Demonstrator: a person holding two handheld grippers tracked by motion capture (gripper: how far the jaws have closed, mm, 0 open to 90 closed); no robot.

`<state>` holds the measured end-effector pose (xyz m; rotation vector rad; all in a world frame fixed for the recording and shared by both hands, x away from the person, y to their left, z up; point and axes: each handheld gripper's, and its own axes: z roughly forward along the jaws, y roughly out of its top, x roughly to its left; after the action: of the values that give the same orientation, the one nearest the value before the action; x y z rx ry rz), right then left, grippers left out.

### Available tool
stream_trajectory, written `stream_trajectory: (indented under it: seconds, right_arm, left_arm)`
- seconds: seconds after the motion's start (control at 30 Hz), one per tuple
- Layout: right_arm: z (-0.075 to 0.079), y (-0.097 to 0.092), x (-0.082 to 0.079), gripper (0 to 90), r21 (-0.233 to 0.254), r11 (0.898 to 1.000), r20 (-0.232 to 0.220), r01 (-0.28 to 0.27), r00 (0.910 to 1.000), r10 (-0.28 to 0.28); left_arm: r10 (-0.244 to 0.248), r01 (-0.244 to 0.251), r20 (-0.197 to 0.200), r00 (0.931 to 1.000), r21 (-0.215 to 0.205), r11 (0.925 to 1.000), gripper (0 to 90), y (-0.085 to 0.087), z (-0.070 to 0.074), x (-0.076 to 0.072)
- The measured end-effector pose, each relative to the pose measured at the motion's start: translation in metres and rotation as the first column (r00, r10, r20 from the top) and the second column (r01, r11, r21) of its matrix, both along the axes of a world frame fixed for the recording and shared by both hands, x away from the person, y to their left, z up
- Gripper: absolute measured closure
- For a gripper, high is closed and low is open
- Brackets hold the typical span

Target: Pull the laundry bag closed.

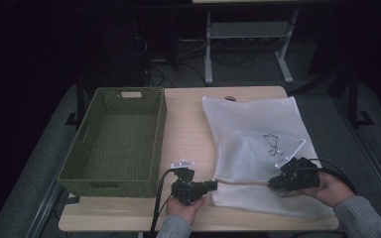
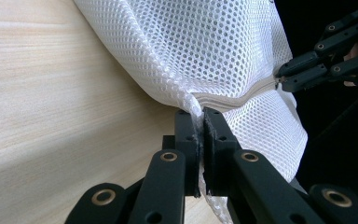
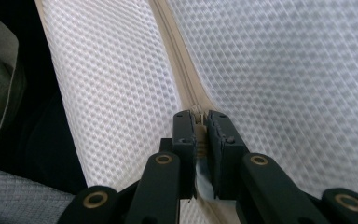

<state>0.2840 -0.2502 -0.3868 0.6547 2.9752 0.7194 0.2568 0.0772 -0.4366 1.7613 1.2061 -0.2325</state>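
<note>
At the near edge of the surface (image 1: 188,124), both sets of fingers are clamped on the white mesh bag (image 1: 258,129). The left gripper (image 1: 213,185) has its fingers (image 2: 186,135) pressed tight together on a bunched corner of the mesh, right where the cream zipper (image 2: 233,100) begins, and the netting puckers up out of the pinch. Over to the right gripper (image 1: 274,182): its fingers (image 3: 221,135) are closed on the zipper's small pull (image 3: 199,140), with the zipper tape (image 3: 175,56) running straight away from the tips between two sheets of netting. In the left gripper view you can see that right gripper (image 2: 282,77) farther along the same seam, biting at the zipper line, well apart from the left one.

Out from the fingers now. The person's left hand (image 1: 186,208) comes up from the bottom edge, grey sleeve showing, cable trailing off the front of the surface. The right hand (image 1: 330,188) wraps the other tool from the right side. The zipper edge is stretched between the two tools along the bag's near side.

The bag itself lies flat on the right half of the light wooden surface, a small dark drawing (image 1: 273,144) showing on it. To the left, just beside the bag's far corner, sits a green woven basket (image 1: 92,144), a slot handle in its far wall.
</note>
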Motion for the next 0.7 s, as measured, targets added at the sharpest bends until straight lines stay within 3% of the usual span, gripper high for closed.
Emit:
stream_trajectory:
  seconds: [0.7]
  right_arm:
    - [-0.012,-0.050,-0.005,81.5,0.016,0.993,-0.020,0.120,0.9926,-0.120]
  left_arm:
    - [0.004,-0.004,0.005,1.0000,0.035,0.9994,86.2,0.002,0.000,0.001]
